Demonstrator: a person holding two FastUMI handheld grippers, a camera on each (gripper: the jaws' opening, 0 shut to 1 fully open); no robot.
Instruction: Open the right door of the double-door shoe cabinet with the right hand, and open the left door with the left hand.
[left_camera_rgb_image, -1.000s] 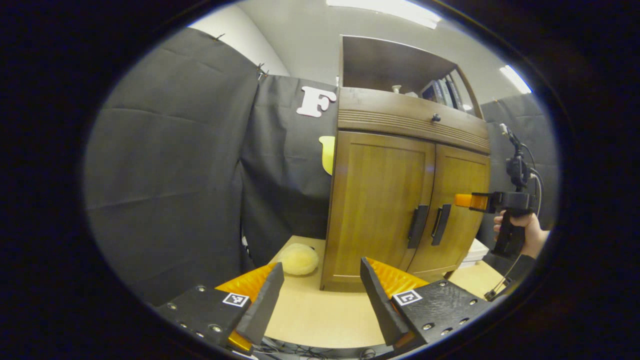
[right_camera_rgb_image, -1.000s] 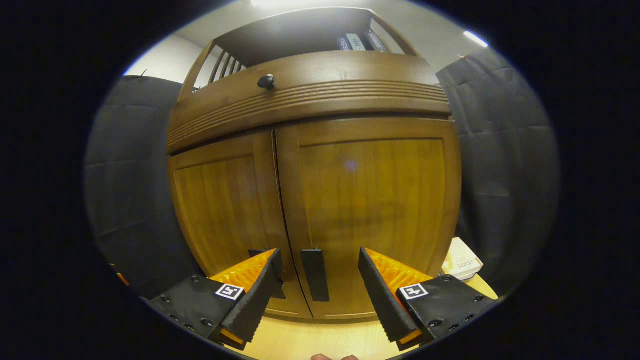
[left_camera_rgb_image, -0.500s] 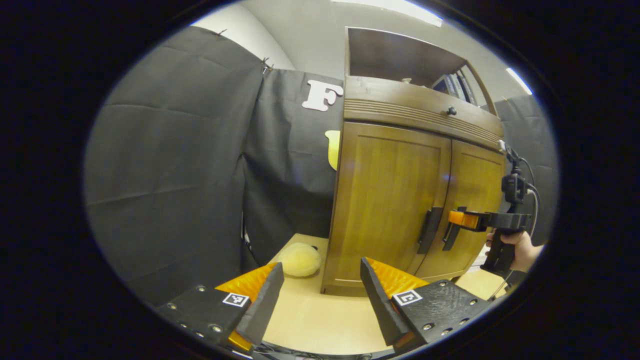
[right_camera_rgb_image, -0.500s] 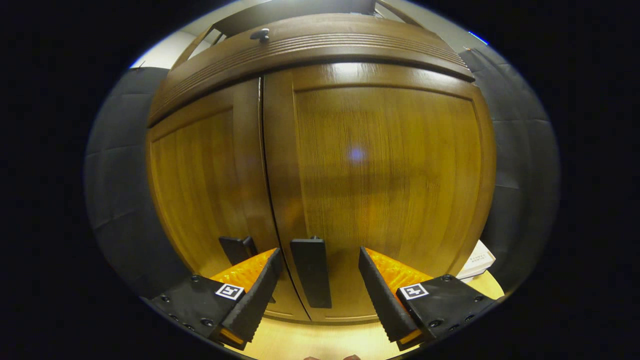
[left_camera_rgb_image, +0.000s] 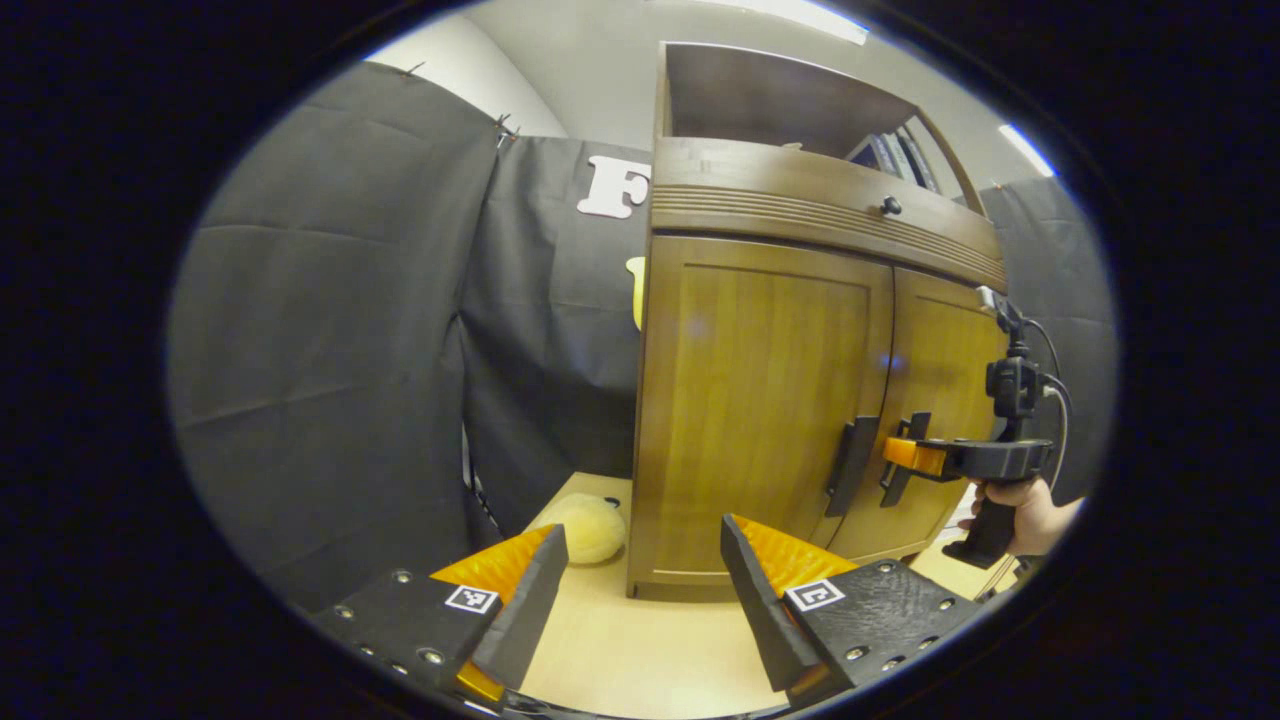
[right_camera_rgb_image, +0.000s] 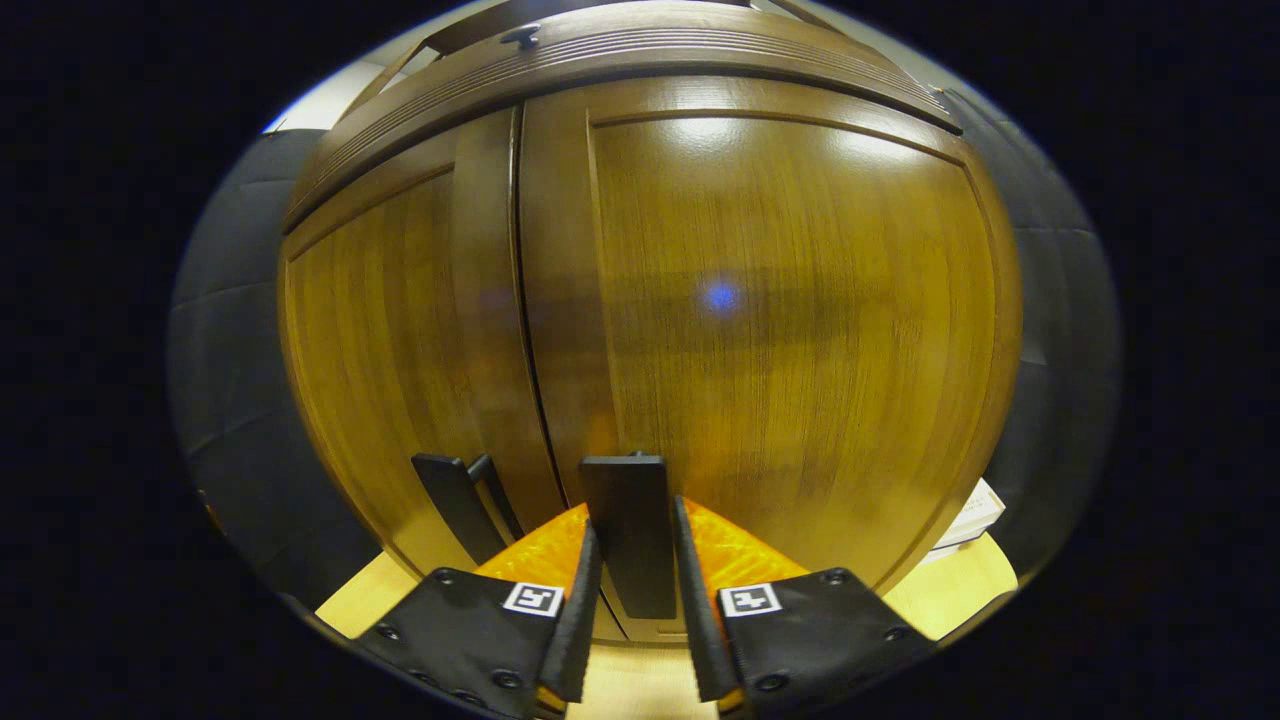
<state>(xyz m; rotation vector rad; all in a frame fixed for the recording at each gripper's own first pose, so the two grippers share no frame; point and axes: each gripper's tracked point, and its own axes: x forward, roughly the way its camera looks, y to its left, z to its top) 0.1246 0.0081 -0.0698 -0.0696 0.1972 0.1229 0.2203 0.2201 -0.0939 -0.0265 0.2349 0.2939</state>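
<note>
I take the brown wooden double-door shoe cabinet as my landmark; it stands on the pale wooden tabletop, and both doors are closed. In the right gripper view my right gripper is pressed up to the front of the cabinet's right door, its fingers drawn narrow and clamped from both sides on that door's dark flat vertical handle. The left door's matching dark handle sits just across the centre seam from it, untouched. From the left gripper view I can see the same right gripper at the handle, with a hand around its grip. My left gripper hangs well back from the cabinet's left door, fingers spread wide and gripping nothing. A round pale yellow plush thing lies on the tabletop beside the cabinet's left side.
</note>
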